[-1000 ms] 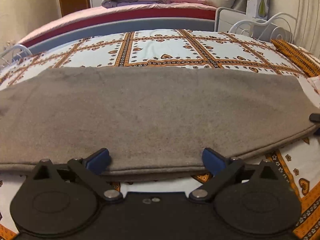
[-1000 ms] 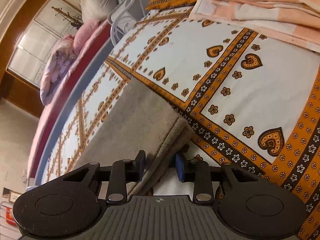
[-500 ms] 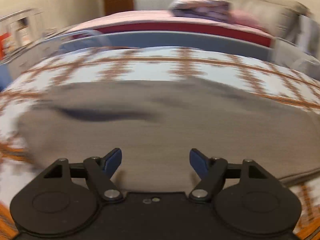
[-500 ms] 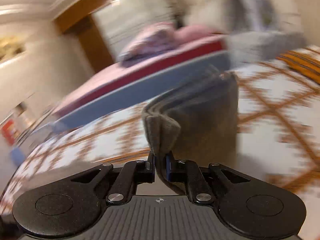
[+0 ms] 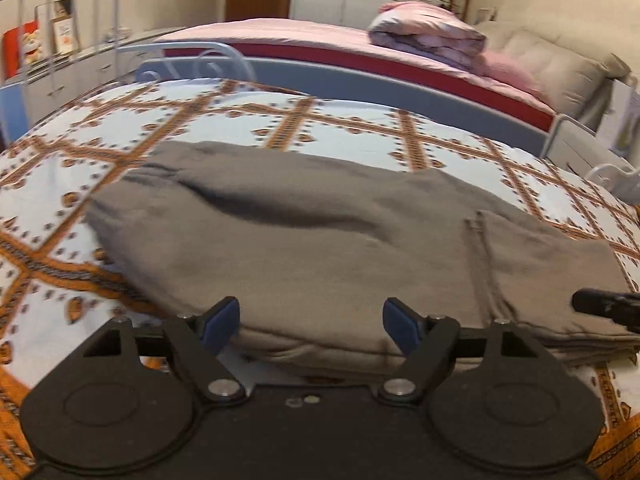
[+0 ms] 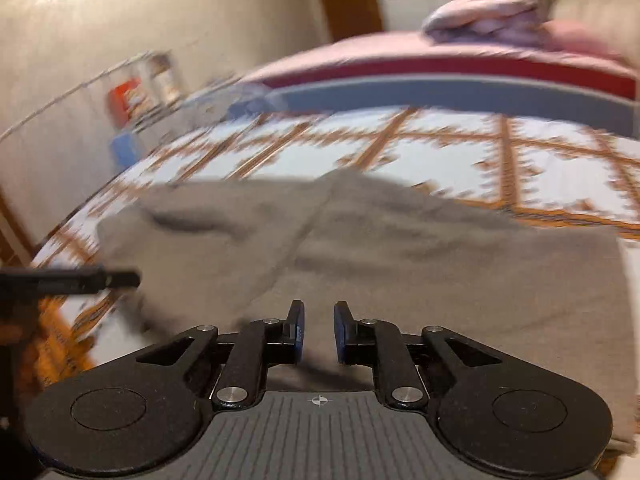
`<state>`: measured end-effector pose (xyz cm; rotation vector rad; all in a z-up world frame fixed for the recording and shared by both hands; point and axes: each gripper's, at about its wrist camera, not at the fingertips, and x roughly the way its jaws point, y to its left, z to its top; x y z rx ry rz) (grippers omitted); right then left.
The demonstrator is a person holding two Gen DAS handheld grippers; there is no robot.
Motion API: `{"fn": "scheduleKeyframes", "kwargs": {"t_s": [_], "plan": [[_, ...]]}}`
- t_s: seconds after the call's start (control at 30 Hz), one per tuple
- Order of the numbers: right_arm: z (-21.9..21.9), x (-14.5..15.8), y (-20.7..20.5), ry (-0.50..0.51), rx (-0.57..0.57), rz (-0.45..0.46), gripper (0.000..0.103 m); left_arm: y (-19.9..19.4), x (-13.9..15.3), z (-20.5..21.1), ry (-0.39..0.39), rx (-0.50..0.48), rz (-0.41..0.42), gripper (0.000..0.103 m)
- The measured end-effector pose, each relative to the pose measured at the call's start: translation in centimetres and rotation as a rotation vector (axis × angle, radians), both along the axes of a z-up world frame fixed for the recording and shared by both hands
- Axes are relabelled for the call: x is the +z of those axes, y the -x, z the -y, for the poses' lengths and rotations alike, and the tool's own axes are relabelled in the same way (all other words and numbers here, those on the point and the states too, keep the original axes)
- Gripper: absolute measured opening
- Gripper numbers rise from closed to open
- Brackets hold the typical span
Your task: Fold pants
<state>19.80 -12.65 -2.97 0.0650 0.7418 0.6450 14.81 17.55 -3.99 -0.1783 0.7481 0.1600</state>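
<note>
Grey-brown pants lie folded over on a patterned bedspread. They also fill the middle of the right wrist view. My left gripper is open and empty, with its blue pads at the pants' near edge. My right gripper is open a little, just above the top layer of the pants, with nothing between the pads. The right gripper's tip shows at the right edge of the left wrist view. The left gripper's tip shows at the left of the right wrist view.
A second bed with pink covers and a rolled quilt stands behind a blue-grey bed rail. White metal bed frames are at the left and the far right. The patterned bedspread extends around the pants.
My right gripper carried the pants' end over to the left, laid it on the other half and let go. My left gripper turned to the left and stayed open.
</note>
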Motion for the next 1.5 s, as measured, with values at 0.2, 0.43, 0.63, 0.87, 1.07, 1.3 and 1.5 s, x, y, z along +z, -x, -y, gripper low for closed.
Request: {"fn": "scheduleKeyframes", "kwargs": {"t_s": [0.2,0.43,0.63,0.87,1.07,1.3,1.5], "plan": [[1.5,-1.0,-0.8,-0.021,-0.059,-0.120,0.015,-1.1,-1.0,3.2,-0.054,-0.087,-0.028,0.074],[1.5,0.4,0.3,-0.049,-0.029,-0.073,0.015,-1.9,-0.6,5.5,0.053,-0.202,0.003,0.061],[3.8,0.9,0.8,-0.050,-0.054,-0.035,0.016,-3.8,-0.9,9.2,0.076,-0.286,-0.006,0.038],[5.4,0.4,0.6,-0.032,-0.087,-0.065,0.048,-4.6,-1.9,11.7,-0.036,-0.296,-0.057,0.010],[5.9,0.6,1.0,-0.025,-0.088,-0.049,0.051,-4.5,-2.0,10.5,-0.130,-0.216,-0.076,0.005],[6.2,1.4,1.3,-0.044,-0.062,-0.001,0.051,0.4,1.5,-0.1,-0.045,-0.064,0.012,0.016],[4.6,1.1,1.5,-0.042,-0.008,-0.003,0.051,3.4,0.1,-9.2,0.052,0.128,-0.020,0.016]]}}
